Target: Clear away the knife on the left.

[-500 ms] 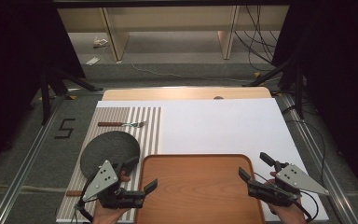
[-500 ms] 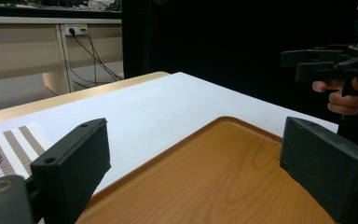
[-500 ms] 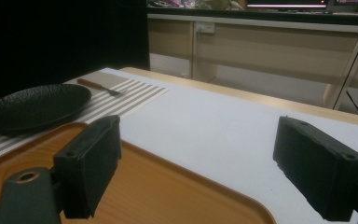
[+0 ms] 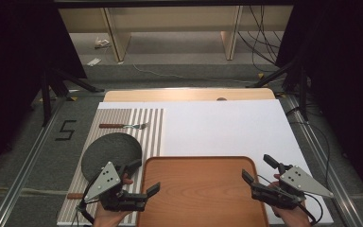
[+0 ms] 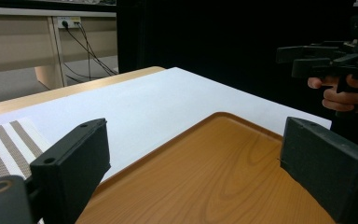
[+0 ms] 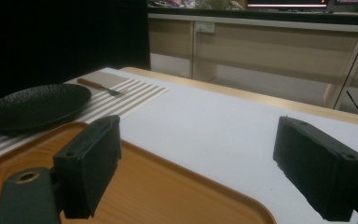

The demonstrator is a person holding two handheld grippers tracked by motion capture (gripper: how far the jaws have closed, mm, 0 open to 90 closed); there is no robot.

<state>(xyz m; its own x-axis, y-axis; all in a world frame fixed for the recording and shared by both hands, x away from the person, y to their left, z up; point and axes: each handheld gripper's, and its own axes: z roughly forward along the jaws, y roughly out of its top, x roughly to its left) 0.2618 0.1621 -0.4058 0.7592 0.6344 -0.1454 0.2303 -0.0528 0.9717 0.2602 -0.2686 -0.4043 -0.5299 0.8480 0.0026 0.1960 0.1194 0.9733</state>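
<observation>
A brown wooden tray (image 4: 198,198) lies at the table's near edge, nothing on it. My left gripper (image 4: 142,178) hovers at the tray's left rim, open, jaws pointing right across the tray (image 5: 205,172). My right gripper (image 4: 260,169) is at the tray's right rim, open, jaws pointing left and away. In the left gripper view the open left gripper (image 5: 198,149) frames the tray, and the right gripper (image 5: 326,60) shows farther off in a hand. The right gripper (image 6: 200,154) is open above the tray corner (image 6: 144,186) and the white sheet.
A black plate (image 4: 111,149) sits on a striped placemat (image 4: 149,125) left of the tray, with a wooden-handled fork (image 4: 123,126) beyond it. Another handle (image 4: 74,195) lies at the mat's near left. A white sheet (image 4: 227,127) covers the table. Plate (image 6: 32,105) and fork (image 6: 100,86) recur.
</observation>
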